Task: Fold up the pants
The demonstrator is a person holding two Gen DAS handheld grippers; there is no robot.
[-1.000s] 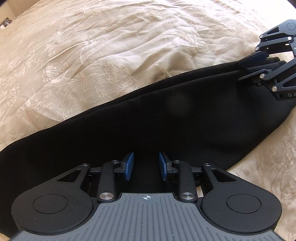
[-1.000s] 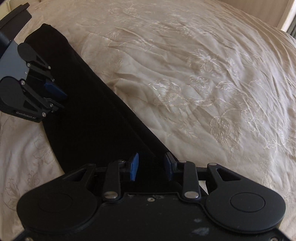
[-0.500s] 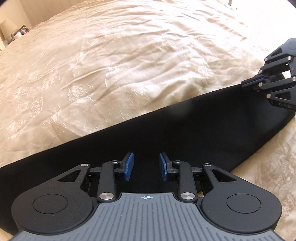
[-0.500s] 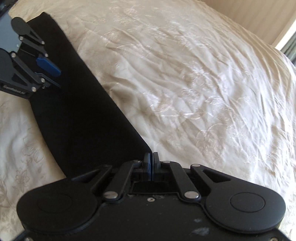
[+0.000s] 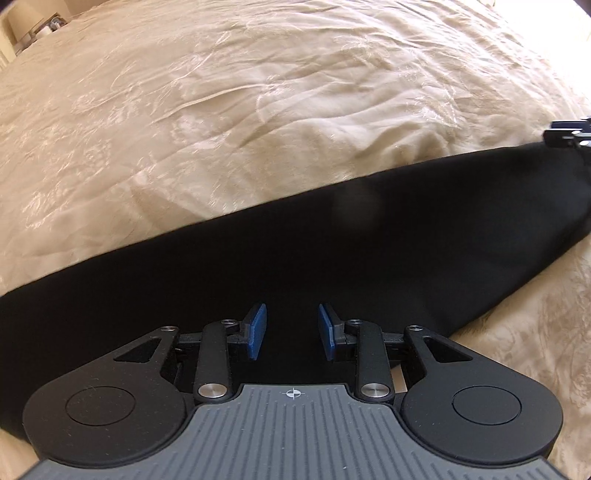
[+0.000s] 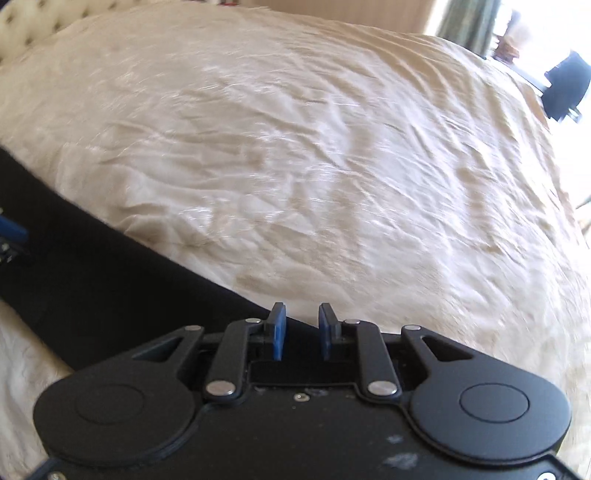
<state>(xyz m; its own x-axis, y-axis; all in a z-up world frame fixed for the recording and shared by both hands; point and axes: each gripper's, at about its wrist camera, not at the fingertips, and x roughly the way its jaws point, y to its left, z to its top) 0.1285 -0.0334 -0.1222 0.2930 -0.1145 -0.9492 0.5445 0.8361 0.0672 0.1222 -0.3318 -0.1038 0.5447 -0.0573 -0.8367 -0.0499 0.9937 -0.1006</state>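
Only the right view catches the curtain [image 6: 463, 22] (past the bed [image 6: 332, 166]); left gripper [image 5: 291, 330] hangs apart, angled down over the pants [image 5: 332, 266], right gripper [image 6: 302, 330] opening at their edge, gripping nothing

R gripper [image 6: 302, 330] jaws – spread a sec ago, pinched tight half a sec ago – are opening again, w/ nothing clearly pressed between the pads. In the L view the R gripper [image 5: 570, 134] now sits at the far right edge – only its tip shows – and the pants [image 5: 332, 266] look flatter, the earlier fold ridge gone. R view now shows more of the bedspread [image 6: 314, 166] and less of the pants.
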